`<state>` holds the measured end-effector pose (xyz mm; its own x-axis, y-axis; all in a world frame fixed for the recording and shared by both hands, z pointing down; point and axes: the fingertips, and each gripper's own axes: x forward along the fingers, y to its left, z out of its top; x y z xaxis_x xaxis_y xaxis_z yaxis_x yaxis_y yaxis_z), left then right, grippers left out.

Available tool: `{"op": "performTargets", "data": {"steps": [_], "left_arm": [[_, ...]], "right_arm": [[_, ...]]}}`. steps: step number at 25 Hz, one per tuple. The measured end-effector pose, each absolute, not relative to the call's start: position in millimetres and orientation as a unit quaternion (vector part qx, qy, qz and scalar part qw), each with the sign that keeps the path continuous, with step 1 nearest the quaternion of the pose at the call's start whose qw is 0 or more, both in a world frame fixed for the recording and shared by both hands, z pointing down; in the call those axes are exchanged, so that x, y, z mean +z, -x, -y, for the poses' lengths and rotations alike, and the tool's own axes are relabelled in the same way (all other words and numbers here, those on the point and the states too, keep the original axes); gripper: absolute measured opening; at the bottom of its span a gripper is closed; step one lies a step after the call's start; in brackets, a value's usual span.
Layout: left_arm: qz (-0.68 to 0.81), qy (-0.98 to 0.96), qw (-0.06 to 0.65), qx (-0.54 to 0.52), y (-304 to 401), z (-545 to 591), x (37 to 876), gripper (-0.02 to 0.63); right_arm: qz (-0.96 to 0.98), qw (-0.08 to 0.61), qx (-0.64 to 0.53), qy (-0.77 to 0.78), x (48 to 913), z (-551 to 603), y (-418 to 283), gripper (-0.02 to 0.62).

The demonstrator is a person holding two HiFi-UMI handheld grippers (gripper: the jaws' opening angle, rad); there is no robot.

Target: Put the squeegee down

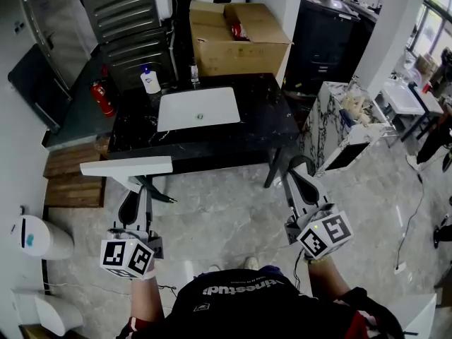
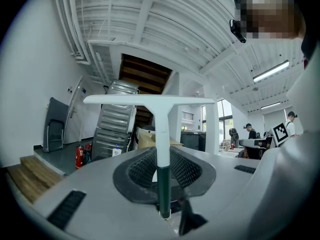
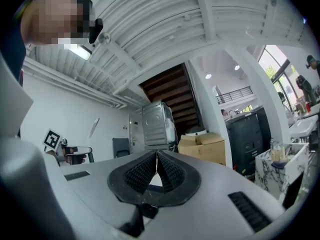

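My left gripper is shut on the squeegee, a white T-shaped tool with a dark green handle end. In the left gripper view the squeegee stands upright between the ribbed pads, its white blade across the top. The blade hovers just in front of the black counter, which holds a white sink. My right gripper is shut with nothing in it, level and pointing at the counter's right end. In the right gripper view the pads meet at the tips.
A cardboard box stands behind the counter, a soap bottle on its back left corner. A red fire extinguisher sits left of it. A white bin is on the floor at left. A marble cabinet stands at right.
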<state>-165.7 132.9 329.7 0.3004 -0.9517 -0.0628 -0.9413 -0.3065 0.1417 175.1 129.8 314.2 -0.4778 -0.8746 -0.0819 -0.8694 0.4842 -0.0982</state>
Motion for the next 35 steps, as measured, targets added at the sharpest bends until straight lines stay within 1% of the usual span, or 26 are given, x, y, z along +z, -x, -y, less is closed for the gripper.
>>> {"op": "performTargets", "data": {"steps": [8, 15, 19, 24, 28, 35], "left_arm": [[0.599, -0.797, 0.042, -0.068, 140.6, -122.4, 329.3, 0.084], [0.609, -0.791, 0.027, -0.048, 108.3, -113.9, 335.1, 0.084], [0.617, -0.785, 0.04, -0.035, 107.4, -98.0, 344.8, 0.084], [0.616, -0.787, 0.036, -0.029, 125.6, -48.3, 354.0, 0.084], [0.616, -0.786, 0.049, -0.031, 154.5, 13.5, 364.4, 0.084], [0.597, -0.8, 0.034, -0.039, 208.4, 135.2, 351.4, 0.084]], "right_arm": [[-0.872, 0.028, -0.04, 0.487, 331.9, -118.3, -195.6, 0.04], [-0.887, 0.026, -0.047, 0.459, 347.2, -100.6, -217.9, 0.04], [-0.89, 0.03, -0.056, 0.452, 354.3, -78.5, -217.3, 0.04], [-0.89, 0.027, -0.053, 0.451, 359.7, -26.9, -200.4, 0.04], [-0.889, 0.021, -0.053, 0.454, 364.1, 25.1, -172.9, 0.04], [-0.876, 0.028, -0.021, 0.482, 338.6, 144.7, -117.9, 0.04]]}}
